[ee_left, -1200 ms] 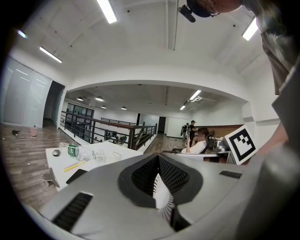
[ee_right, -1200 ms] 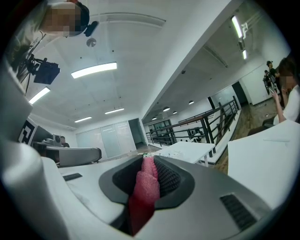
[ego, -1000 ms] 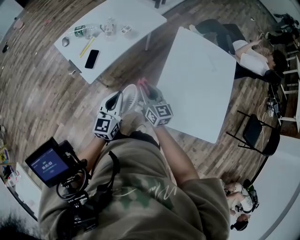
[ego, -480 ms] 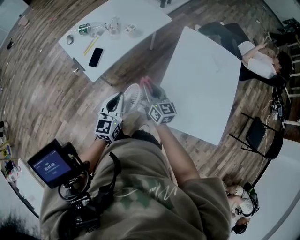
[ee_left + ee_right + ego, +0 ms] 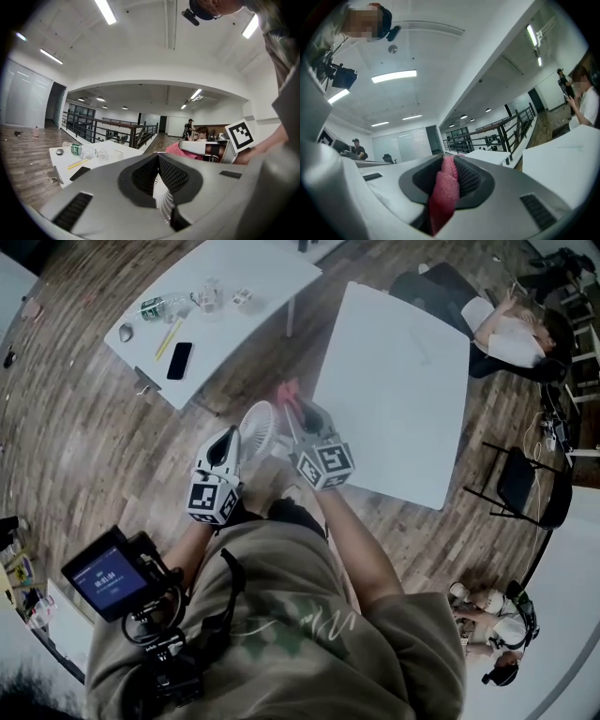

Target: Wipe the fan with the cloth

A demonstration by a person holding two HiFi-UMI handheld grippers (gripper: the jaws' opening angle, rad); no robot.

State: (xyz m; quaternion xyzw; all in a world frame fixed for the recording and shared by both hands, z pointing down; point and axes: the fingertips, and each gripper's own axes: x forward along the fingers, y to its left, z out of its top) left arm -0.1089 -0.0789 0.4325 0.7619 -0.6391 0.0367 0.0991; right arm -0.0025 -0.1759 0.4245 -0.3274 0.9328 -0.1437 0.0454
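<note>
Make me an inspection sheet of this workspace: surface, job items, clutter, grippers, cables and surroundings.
Surface: white table, bare where visible.
Job's things: white fan and pink cloth, both held in the air.
Clutter: second table carries a bottle, phone, yellow pencil.
Grippers: left gripper shut on the fan's grille; right gripper shut on the cloth.
Cables: a tangle on the floor at far right, too small to detail.
Surroundings: wood floor, black folding chair, seated people at the edges.
</note>
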